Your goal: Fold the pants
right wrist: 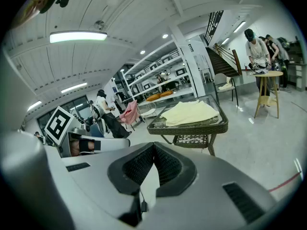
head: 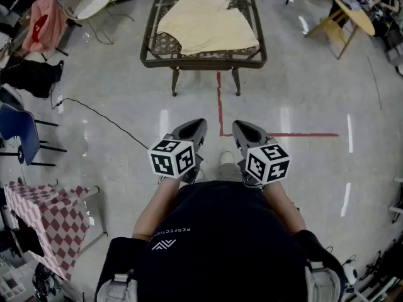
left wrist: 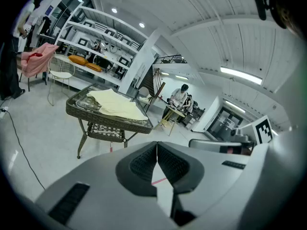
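Pale yellow pants [head: 204,22] lie spread on a dark wicker table [head: 203,59] some way ahead of me on the floor; they also show in the left gripper view as pants [left wrist: 117,105] and in the right gripper view as pants [right wrist: 189,113]. My left gripper [head: 199,126] and right gripper [head: 238,127] are held side by side close to my body, well short of the table. Both are shut with nothing between the jaws. Seen from their own cameras, the left gripper [left wrist: 157,145] and right gripper [right wrist: 154,146] have their pads meeting at the tips.
A red tape line [head: 220,109] runs on the floor from the table toward me. A black cable [head: 101,115] crosses the floor at left. A checkered cloth [head: 53,222] and blue chair [head: 19,131] stand left. A round wooden table [head: 352,11] with people is far right.
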